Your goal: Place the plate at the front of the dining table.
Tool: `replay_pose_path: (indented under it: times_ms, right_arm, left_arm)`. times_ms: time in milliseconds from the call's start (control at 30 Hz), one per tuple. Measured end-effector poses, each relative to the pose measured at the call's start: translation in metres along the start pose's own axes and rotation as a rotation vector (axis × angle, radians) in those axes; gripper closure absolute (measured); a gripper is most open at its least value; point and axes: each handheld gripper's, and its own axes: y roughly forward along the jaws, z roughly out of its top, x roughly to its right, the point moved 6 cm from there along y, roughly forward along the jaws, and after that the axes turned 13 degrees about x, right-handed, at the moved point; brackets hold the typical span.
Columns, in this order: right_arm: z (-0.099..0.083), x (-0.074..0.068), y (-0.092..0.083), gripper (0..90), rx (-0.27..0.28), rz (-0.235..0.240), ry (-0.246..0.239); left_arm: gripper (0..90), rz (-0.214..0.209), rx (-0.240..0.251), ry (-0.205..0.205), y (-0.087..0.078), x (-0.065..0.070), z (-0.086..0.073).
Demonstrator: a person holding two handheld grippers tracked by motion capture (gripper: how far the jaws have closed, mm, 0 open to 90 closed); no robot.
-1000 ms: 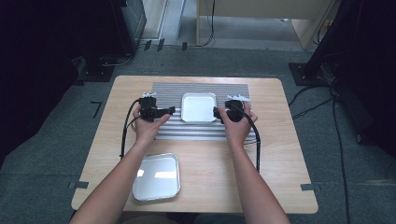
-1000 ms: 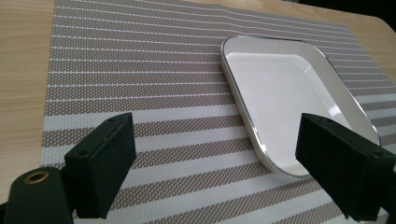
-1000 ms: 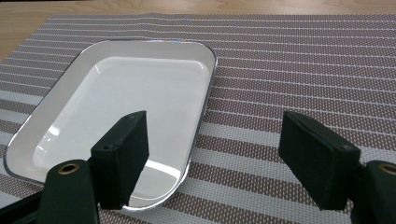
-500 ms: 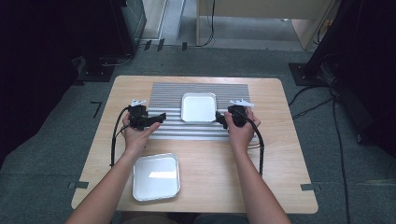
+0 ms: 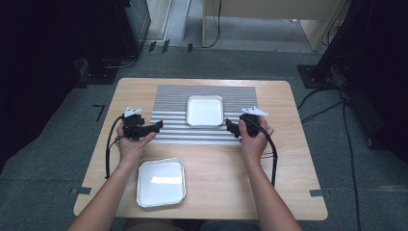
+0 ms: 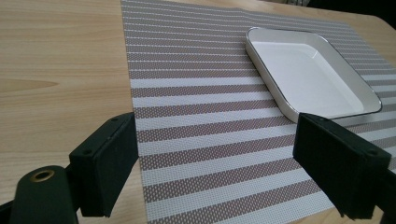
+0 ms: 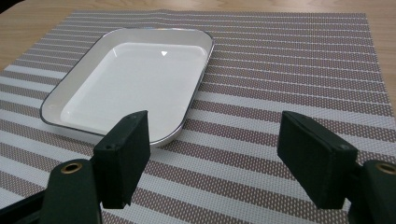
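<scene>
Count: two trays are lying on the tabletop [image 5: 288,159], one mat [image 5: 168,101] is lying under one of them, and two tongs are hovering, one in each hand.
White tray: the white tray [image 5: 205,110] is sitting at the centre of the high view, on the upper middle of the mat; it is a shallow, rounded rectangle with a thin dark rim and a glossy inside, catching a small glint.
Steel tray: the steel tray [image 5: 160,182] is lying on bare wood at the lower left of centre, well apart from the mat, shining.
Mat: striped grey and white, woven, lying flat.
Left tongs: the left tongs [image 5: 156,126] are hanging released at the mat's left edge, nothing between the jaws, the white tray showing at the upper right of the left gripper view.
Right tongs: the right tongs [image 5: 230,126] are standing released near the white tray's lower right corner, holding nothing.
In the way: nothing is lying between either tongs and the white tray.
Around: cables [image 5: 332,101] are trailing over grey floor at the right of the high view.
</scene>
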Motion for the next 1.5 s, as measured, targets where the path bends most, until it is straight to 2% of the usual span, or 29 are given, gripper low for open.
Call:
replay_pose_path:
  times_ms: [233,367,633,900,1233,1500]
  right_arm:
    - [-0.001,0.003,-0.012,25.6,0.006,-0.003,0.003]
    - [-0.002,0.005,-0.018,25.6,0.005,-0.006,0.005]
    - [-0.003,0.011,-0.03,25.7,0.019,-0.012,0.004]
    - [-0.008,0.019,-0.041,26.0,0.019,-0.029,-0.025]
    - [-0.015,0.026,-0.055,26.0,0.024,-0.036,-0.033]
    - [-0.026,0.039,-0.071,26.0,0.034,-0.045,-0.028]
  left_arm:
    - [13.9,0.013,-0.005,0.008,-0.016,-0.01,-0.008]
    - [13.9,0.023,0.0,-0.014,-0.024,-0.017,-0.014]
    - [14.0,0.049,0.008,-0.033,-0.043,-0.036,-0.024]
    - [14.0,0.079,0.01,-0.046,-0.064,-0.054,-0.036]
    - [14.3,0.1,0.002,-0.053,-0.076,-0.063,-0.05]
    - [14.3,0.114,-0.007,-0.051,-0.084,-0.068,-0.062]
